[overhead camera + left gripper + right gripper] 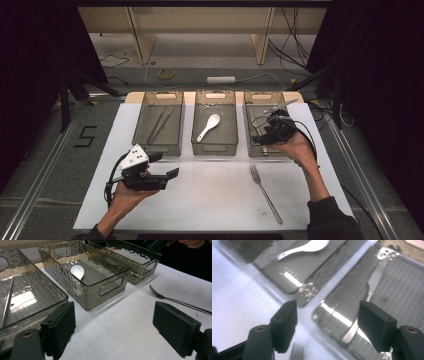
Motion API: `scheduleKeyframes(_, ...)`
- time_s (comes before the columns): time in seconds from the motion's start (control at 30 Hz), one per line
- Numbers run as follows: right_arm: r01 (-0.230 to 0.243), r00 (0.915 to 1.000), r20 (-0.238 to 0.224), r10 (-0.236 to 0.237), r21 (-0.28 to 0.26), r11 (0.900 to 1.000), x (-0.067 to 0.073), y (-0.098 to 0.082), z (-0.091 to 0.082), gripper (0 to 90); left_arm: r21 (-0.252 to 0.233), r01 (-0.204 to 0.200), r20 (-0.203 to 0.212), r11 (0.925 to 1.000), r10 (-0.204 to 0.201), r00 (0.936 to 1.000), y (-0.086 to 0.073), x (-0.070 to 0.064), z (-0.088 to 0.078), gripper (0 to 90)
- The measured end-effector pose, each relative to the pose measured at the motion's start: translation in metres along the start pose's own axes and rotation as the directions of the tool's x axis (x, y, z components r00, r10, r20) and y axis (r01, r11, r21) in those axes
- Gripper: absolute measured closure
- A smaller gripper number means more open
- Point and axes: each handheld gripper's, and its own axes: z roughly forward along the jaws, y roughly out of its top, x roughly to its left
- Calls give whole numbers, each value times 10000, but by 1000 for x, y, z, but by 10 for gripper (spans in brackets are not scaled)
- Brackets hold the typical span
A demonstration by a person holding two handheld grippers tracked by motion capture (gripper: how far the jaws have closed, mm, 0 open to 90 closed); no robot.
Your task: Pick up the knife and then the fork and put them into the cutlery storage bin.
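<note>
A metal fork [265, 192] lies on the white mat [210, 200] at the front right, tines toward the bins. A white spoon [207, 127] rests in the middle clear bin [215, 148]. My right gripper [272, 132] hovers over the right bin [247, 131]. In the right gripper view its jaws stand wide with nothing between them [327, 325], above a long metal utensil [374, 282] lying in that bin. My left gripper [164, 165] is held low over the mat in front of the left bin [157, 147], open and empty [113, 325].
Thin metal sticks [160, 125] lie in the left bin. The three bins stand side by side along the back of the mat. Bare mat lies between the fork [175, 301] and the left gripper. Cables trail on the floor behind the table.
</note>
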Motion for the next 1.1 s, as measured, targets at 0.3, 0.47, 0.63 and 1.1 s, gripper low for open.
scheduleKeyframes(0.3,567,9979,-299,-568,-27,9984,28,-19,-8,278,-13,-9,-14,10000,9,10000,0,0,0,177)
scheduleKeyframes(0.47,743,9967,-353,-732,290,9968,36,-27,-7,250,-27,-117,5,9999,117,9999,0,-1,0,177)
scheduleKeyframes(0.63,1004,9939,-536,-960,867,9912,44,-40,-6,258,-58,-165,-12,9998,165,9999,0,-2,0,177)
scheduleKeyframes(1.1,1116,9930,-599,-1021,1848,9764,54,-65,-3,250,-133,-180,-49,9997,179,9998,0,-2,-2,175)
